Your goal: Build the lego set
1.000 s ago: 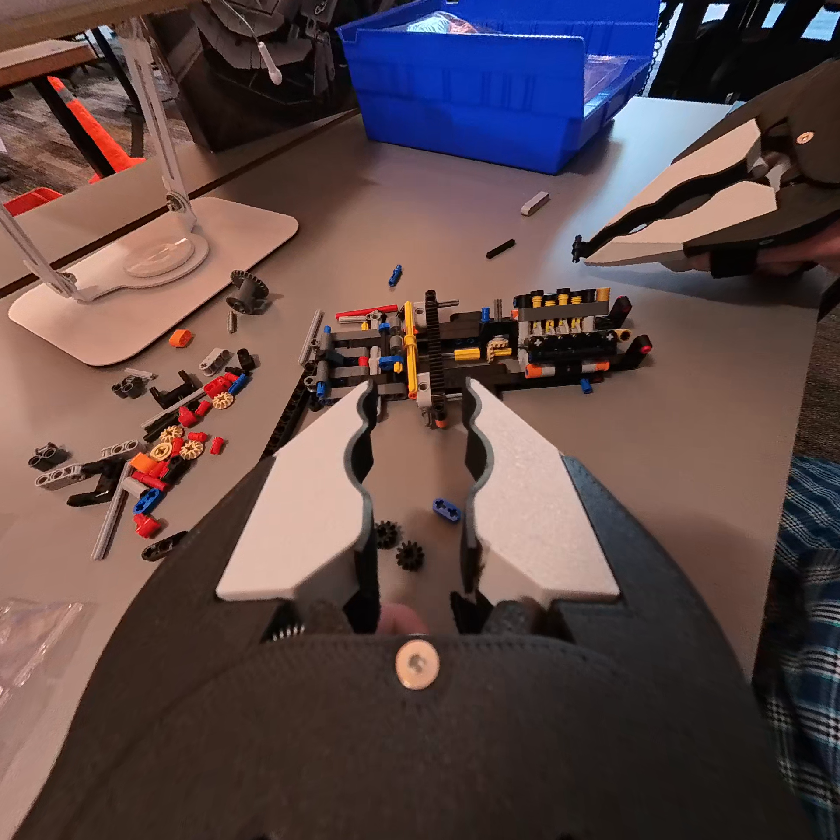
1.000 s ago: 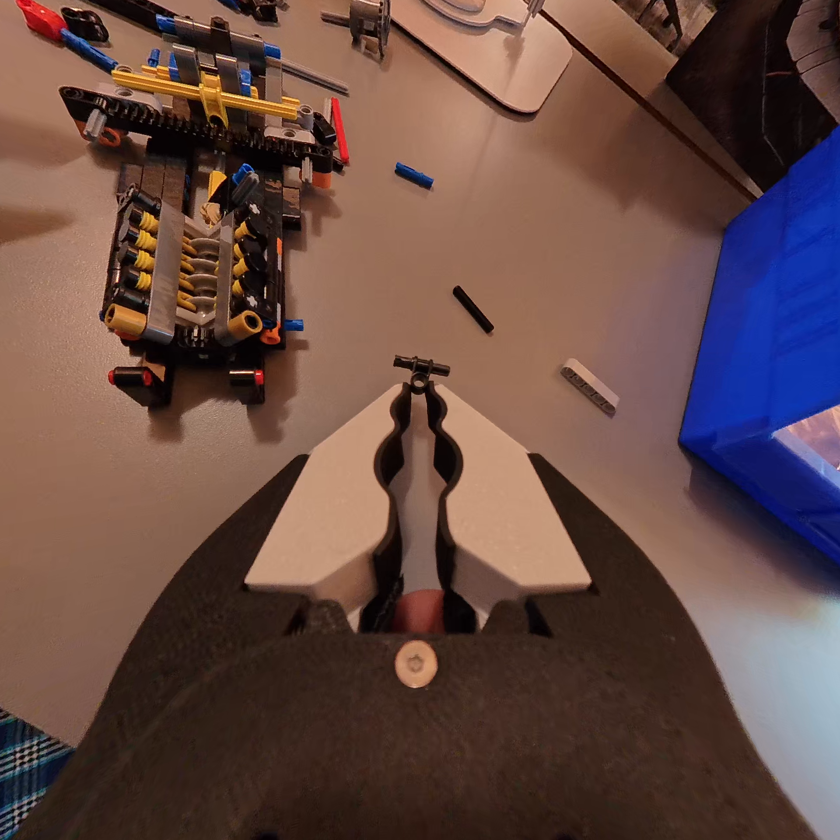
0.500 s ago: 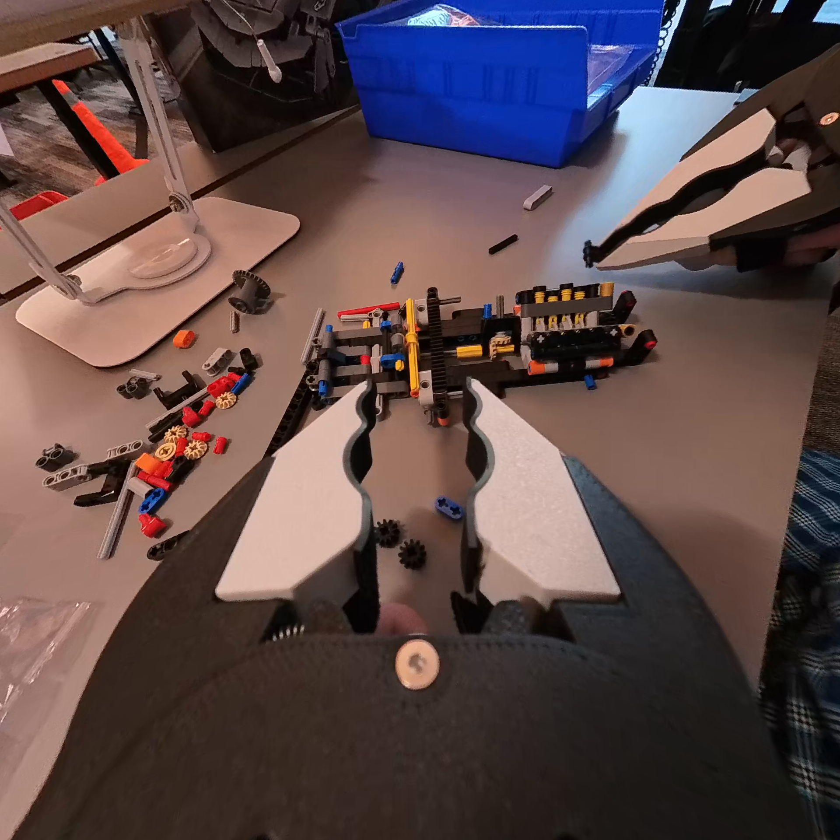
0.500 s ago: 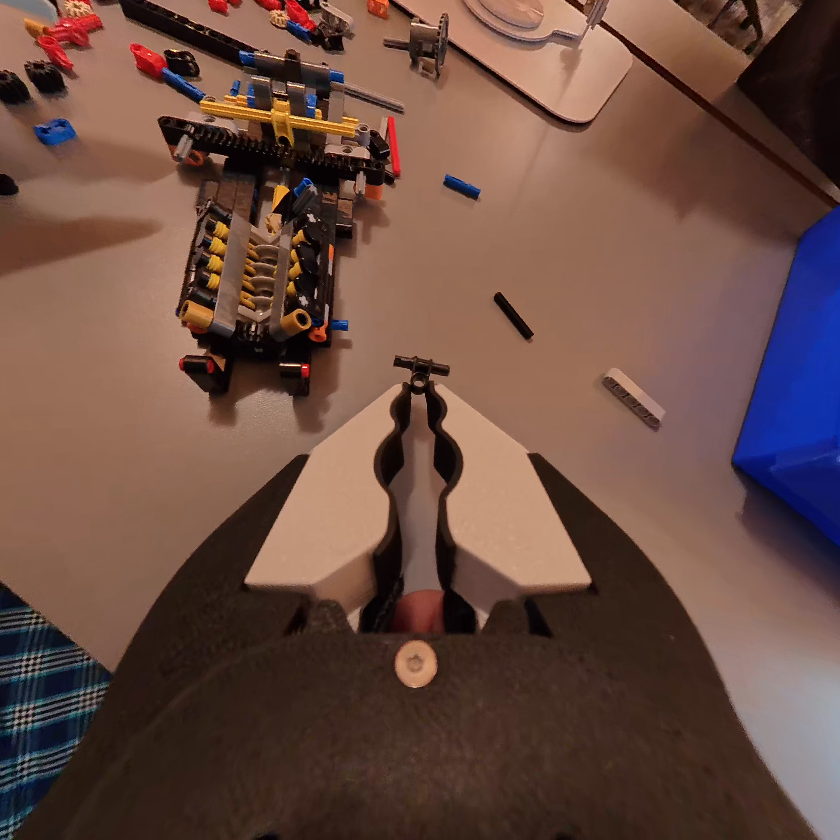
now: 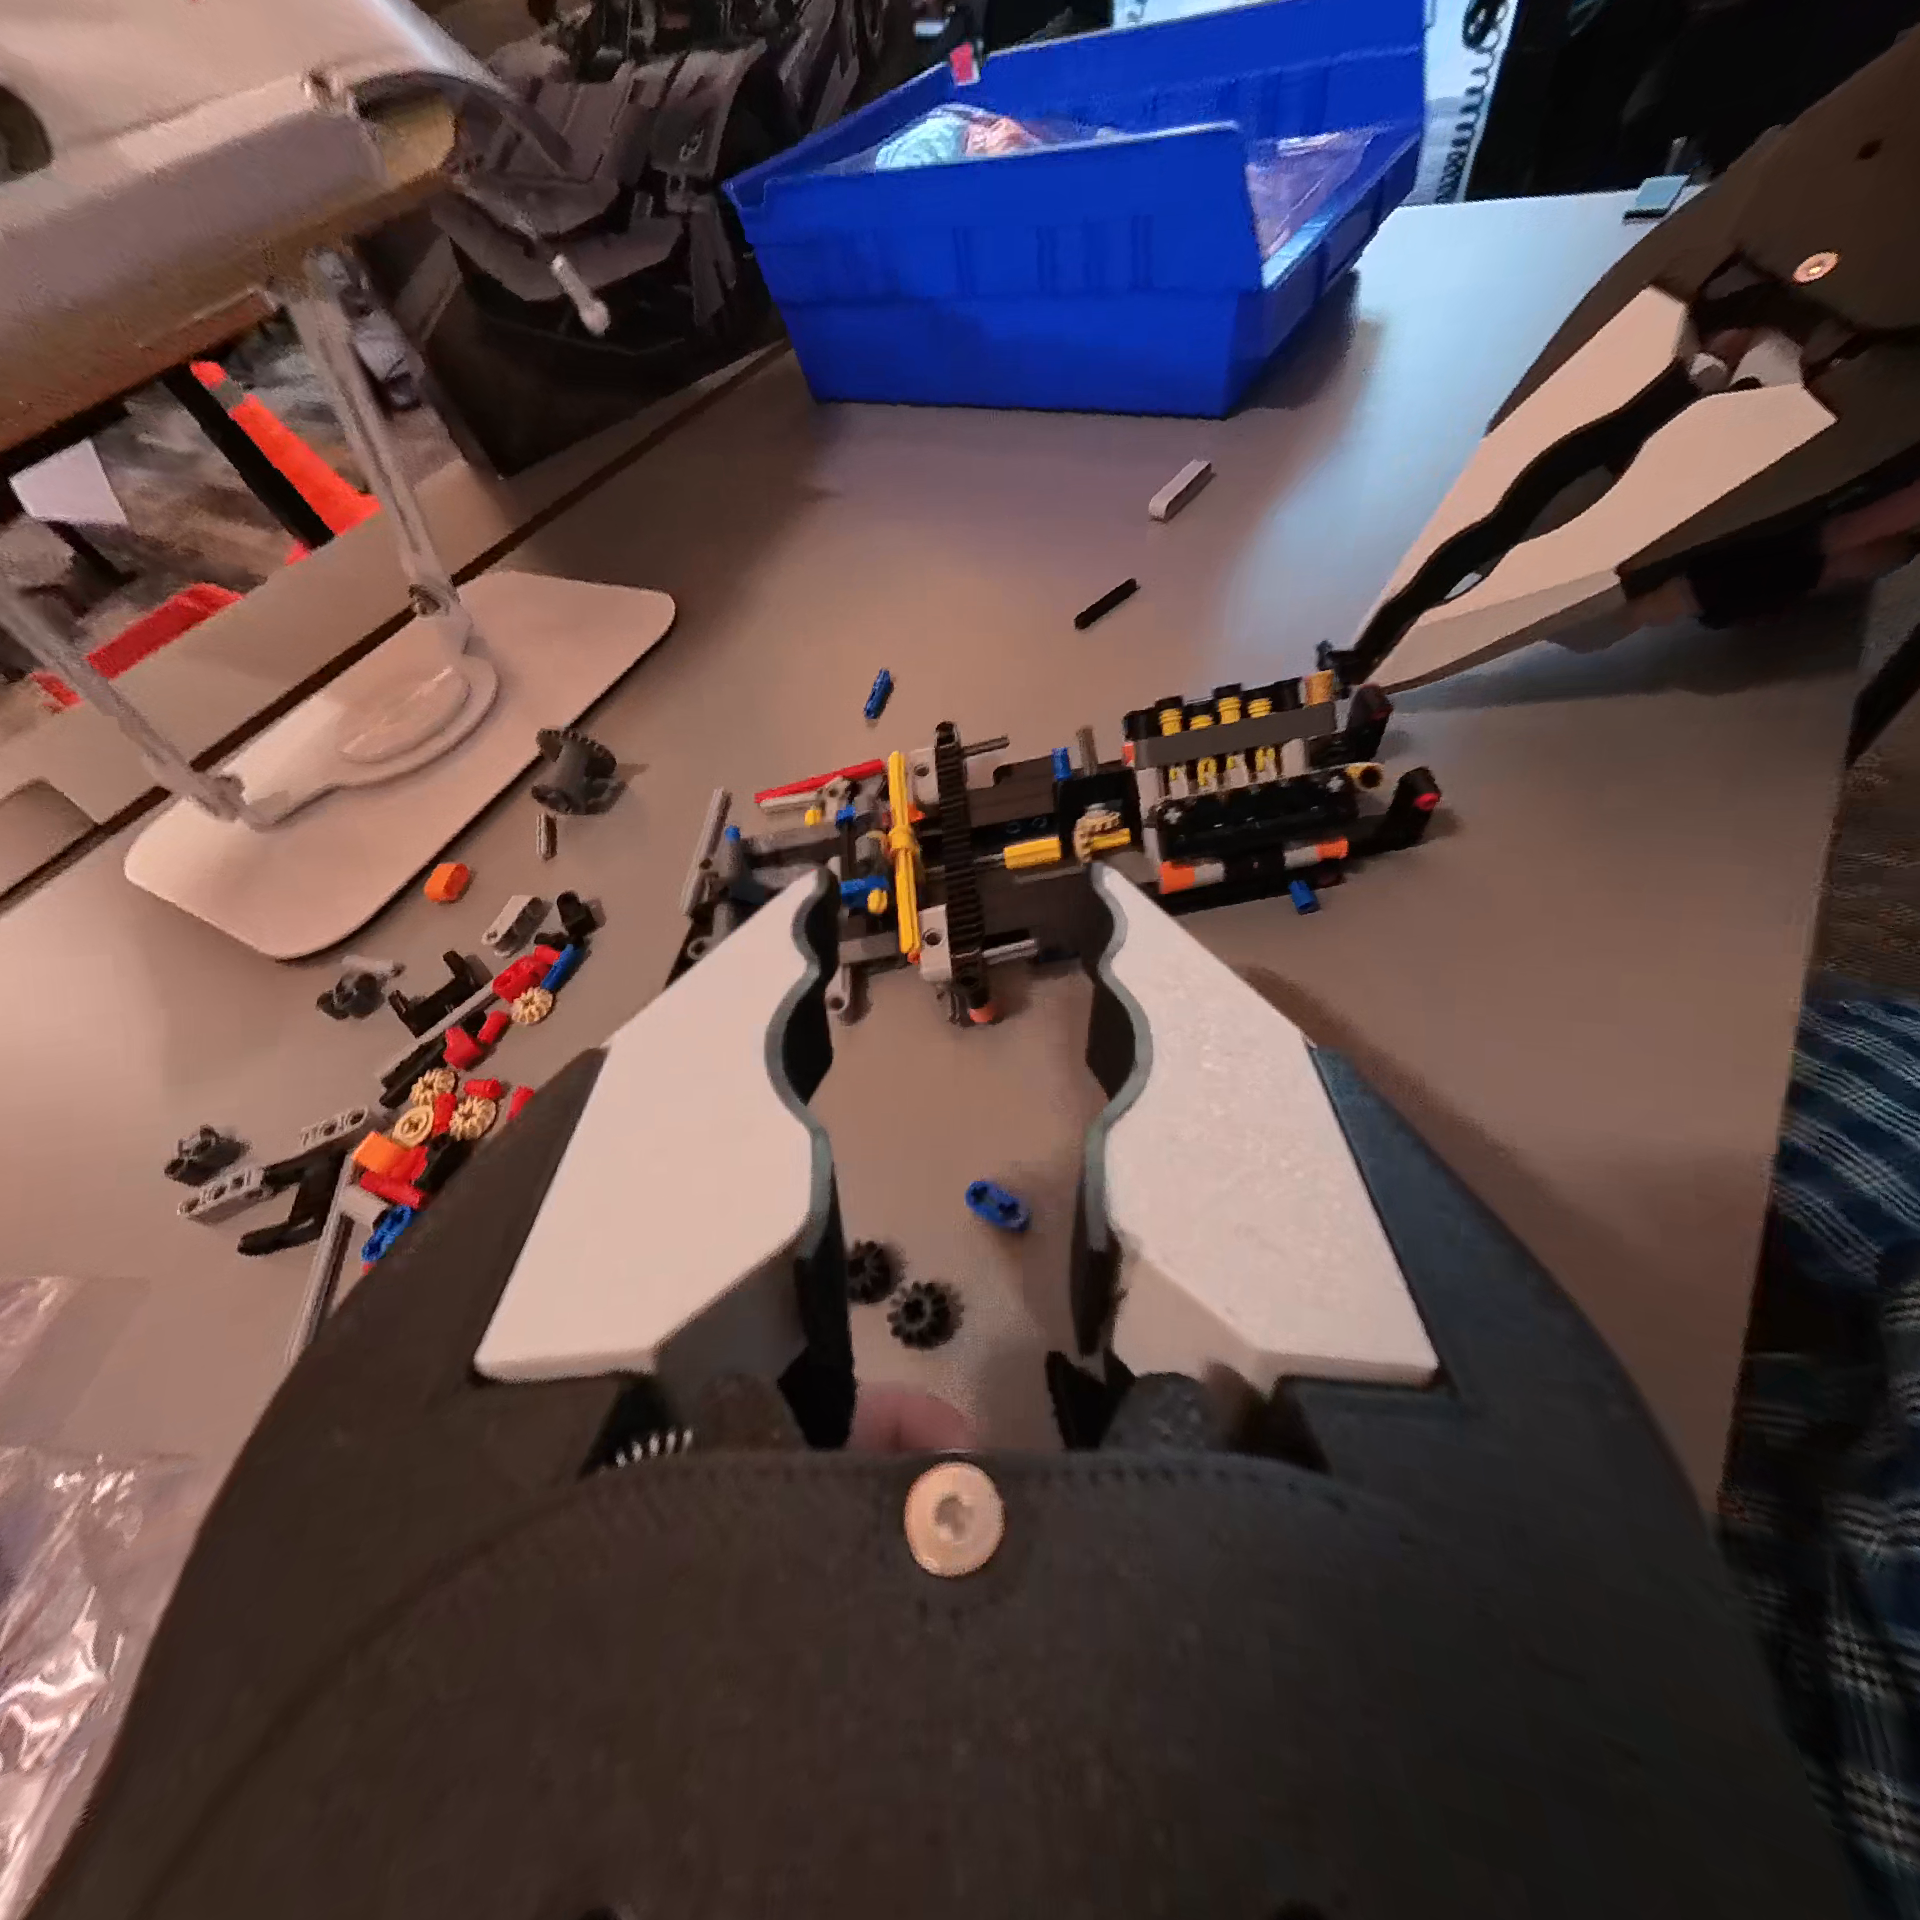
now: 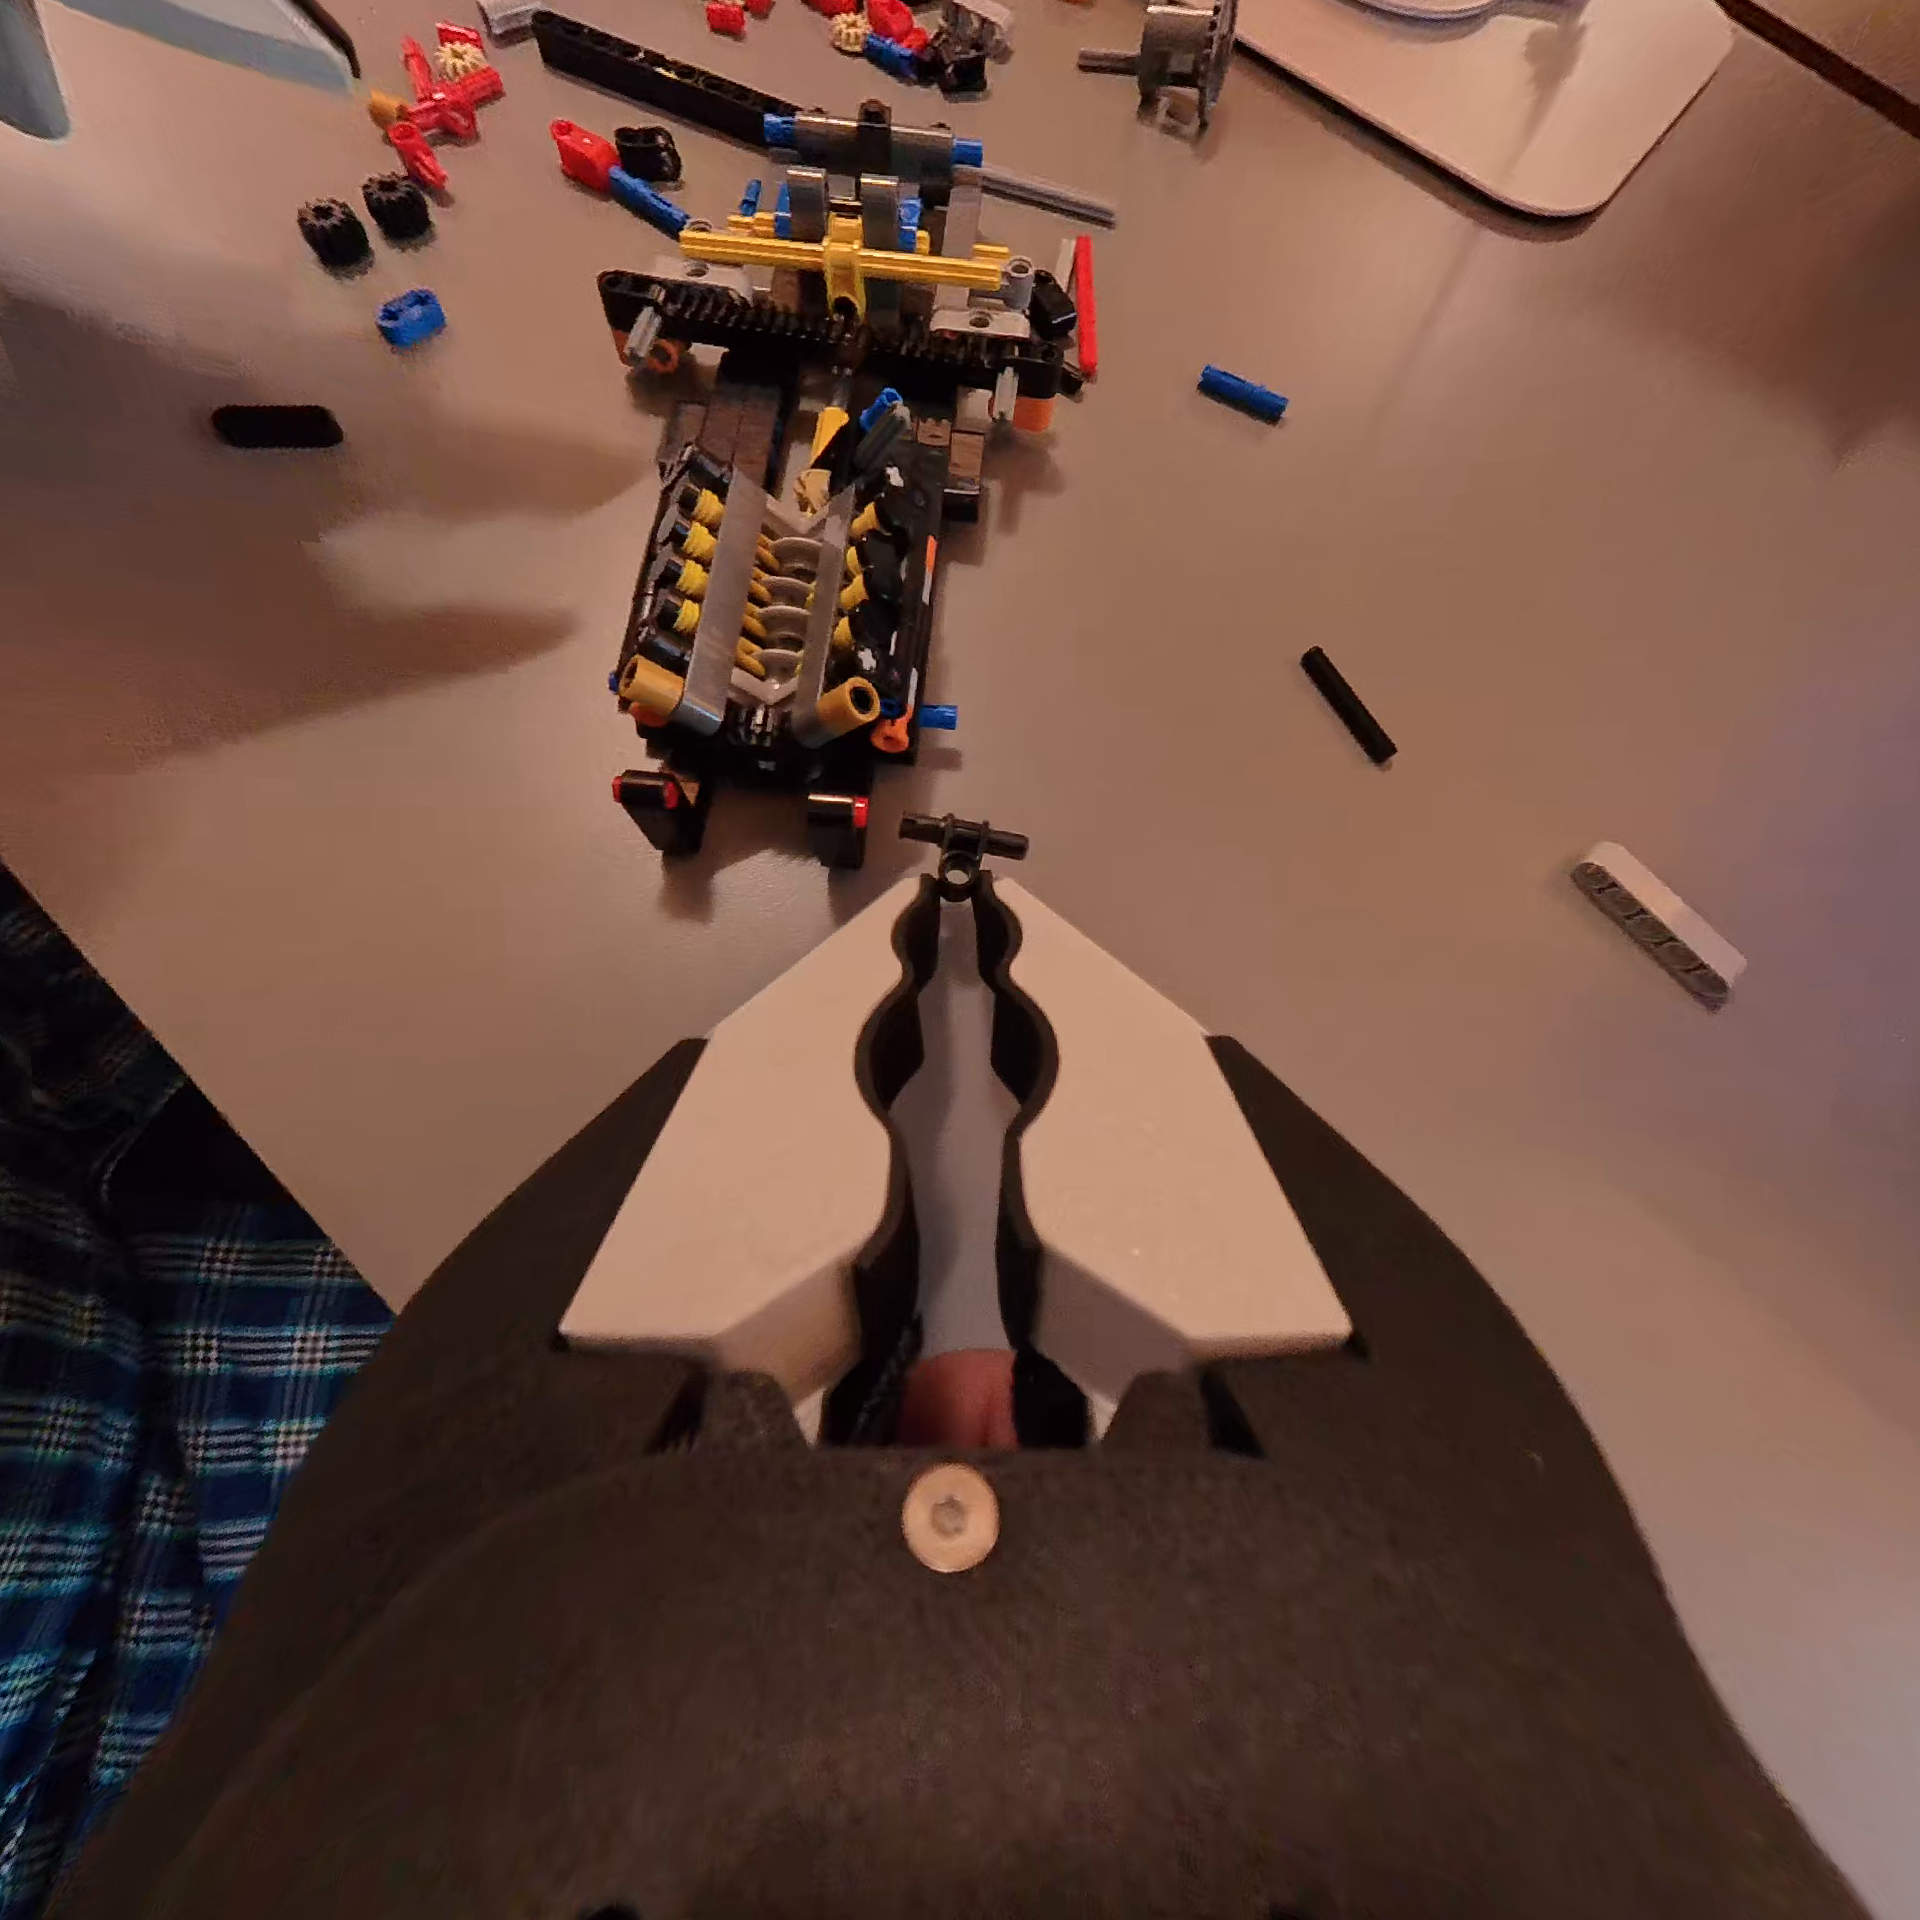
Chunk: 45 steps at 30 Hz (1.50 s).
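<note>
Black and tiny, a T-shaped pin (image 6: 962, 840) is pinched in the right gripper (image 6: 958, 883), just beside the back end of the lego car frame (image 6: 805, 540) on the table (image 6: 1351, 1039). The left gripper (image 5: 961, 914) is wide and holds nothing, tips near the frame. I think the pin must go into a hole, so line it up slowly

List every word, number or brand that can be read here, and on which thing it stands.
None can be read.
The red tag on the blue bin is too blurred to read.
The lego model, the loose parts and the black connector in the right gripper jaws show no legible marks.
</note>
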Tool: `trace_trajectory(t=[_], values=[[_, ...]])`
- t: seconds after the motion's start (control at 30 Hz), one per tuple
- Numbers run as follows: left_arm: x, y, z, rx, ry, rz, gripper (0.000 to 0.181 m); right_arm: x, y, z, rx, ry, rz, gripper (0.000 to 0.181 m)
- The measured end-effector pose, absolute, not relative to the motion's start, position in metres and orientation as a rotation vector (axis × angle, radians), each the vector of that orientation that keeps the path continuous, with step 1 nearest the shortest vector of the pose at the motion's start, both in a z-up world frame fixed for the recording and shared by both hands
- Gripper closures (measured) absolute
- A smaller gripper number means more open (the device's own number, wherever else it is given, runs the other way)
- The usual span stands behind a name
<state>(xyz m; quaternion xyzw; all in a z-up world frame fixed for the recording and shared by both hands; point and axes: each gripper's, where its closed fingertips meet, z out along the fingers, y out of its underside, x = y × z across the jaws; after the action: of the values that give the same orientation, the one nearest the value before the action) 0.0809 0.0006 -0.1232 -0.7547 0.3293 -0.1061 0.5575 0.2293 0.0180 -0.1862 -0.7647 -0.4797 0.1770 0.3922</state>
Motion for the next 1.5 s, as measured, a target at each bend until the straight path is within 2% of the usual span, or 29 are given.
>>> trace_trajectory(t=[0.17, 0.4, 0.5, 0.8, 1.5], values=[[0.113, -0.007, -0.125, -1.76, 0.892, -0.25, 0.125, 0.231, 0.016, -0.182, -1.938, -1.194, 0.516, 0.176], [0.159, -0.006, -0.154, -1.842, 1.082, -0.244, 0.1, 0.231, 0.012, -0.18, -1.921, -1.223, 0.558, 0.176], [0.167, -0.002, -0.171, -1.916, 1.111, -0.256, 0.095, 0.23, 0.012, -0.18, -1.914, -1.232, 0.552, 0.176], [0.174, 0.004, -0.189, -2.013, 1.114, -0.265, 0.093, 0.225, 0.01, -0.181, -1.899, -1.265, 0.57, 0.176], [0.17, -0.002, -0.19, -2.0, 1.202, -0.305, 0.097, 0.218, 0.003, -0.18, -1.85, -1.304, 0.531, 0.176]])
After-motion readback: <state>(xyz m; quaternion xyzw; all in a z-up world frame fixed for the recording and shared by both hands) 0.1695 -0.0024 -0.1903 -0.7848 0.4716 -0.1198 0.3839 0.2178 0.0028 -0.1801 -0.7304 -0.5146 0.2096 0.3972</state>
